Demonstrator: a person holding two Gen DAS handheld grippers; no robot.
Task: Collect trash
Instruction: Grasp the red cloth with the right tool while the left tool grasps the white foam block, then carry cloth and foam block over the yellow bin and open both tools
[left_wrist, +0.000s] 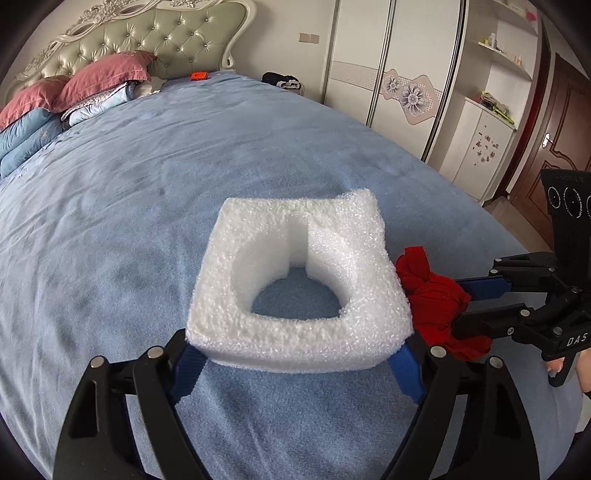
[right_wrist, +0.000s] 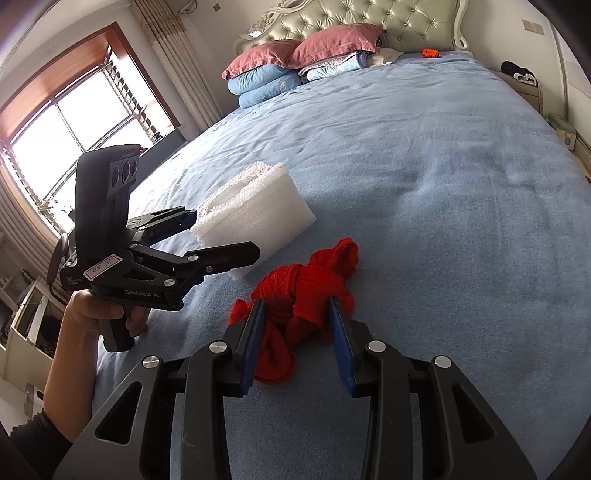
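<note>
A white foam packing block (left_wrist: 299, 288) with a round cut-out lies on the blue bed cover (left_wrist: 147, 206); it also shows in the right wrist view (right_wrist: 255, 214). My left gripper (left_wrist: 299, 365) is wide open, with its blue pads at the block's two near corners. A knotted red cloth (right_wrist: 306, 291) lies right of the block, also seen in the left wrist view (left_wrist: 432, 295). My right gripper (right_wrist: 299, 325) has its blue pads against both sides of the red cloth, gripping it on the bed.
Red and blue pillows (right_wrist: 295, 62) and folded quilts lie at the tufted headboard (left_wrist: 155, 40). A small orange object (left_wrist: 199, 75) lies near the head of the bed. A wardrobe (left_wrist: 399, 74) and a brown door (left_wrist: 561, 140) stand to the right, a window (right_wrist: 74, 122) to the left.
</note>
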